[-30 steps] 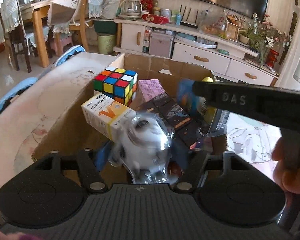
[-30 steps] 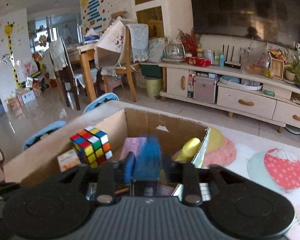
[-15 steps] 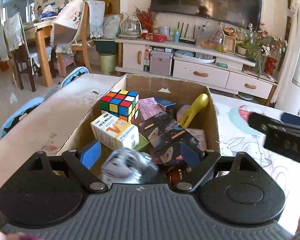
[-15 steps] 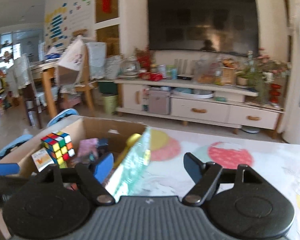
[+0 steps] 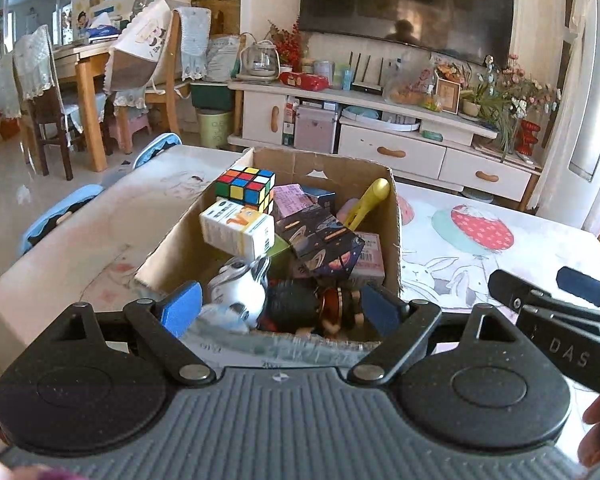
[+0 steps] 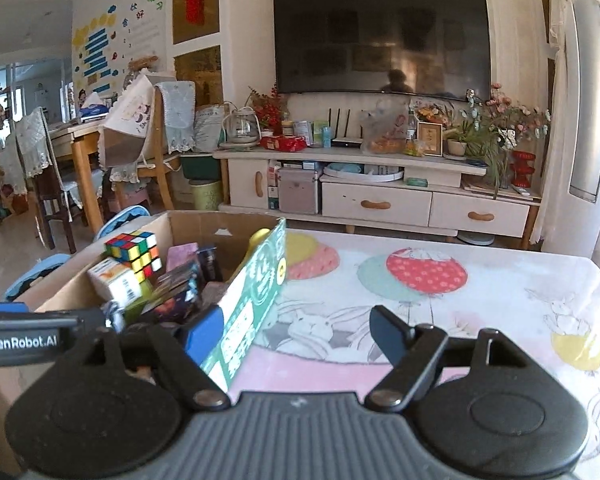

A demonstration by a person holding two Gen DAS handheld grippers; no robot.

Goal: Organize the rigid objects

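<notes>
A cardboard box on the table holds a Rubik's cube, a white-and-orange carton, a dark space-print box, a pink box, a yellow toy, a white figurine and a dark figurine. My left gripper is open and empty above the box's near edge. My right gripper is open and empty beside the box's green-printed right wall. The cube also shows in the right wrist view.
The table wears a cloth with balloon and rabbit prints. Blue chairs stand at the table's left edge. A TV cabinet and dining chairs stand beyond.
My left gripper opened, dropped the white figurine into the box and drew back. My right gripper let go of a blue box into the carton and moved right, out of the box.
</notes>
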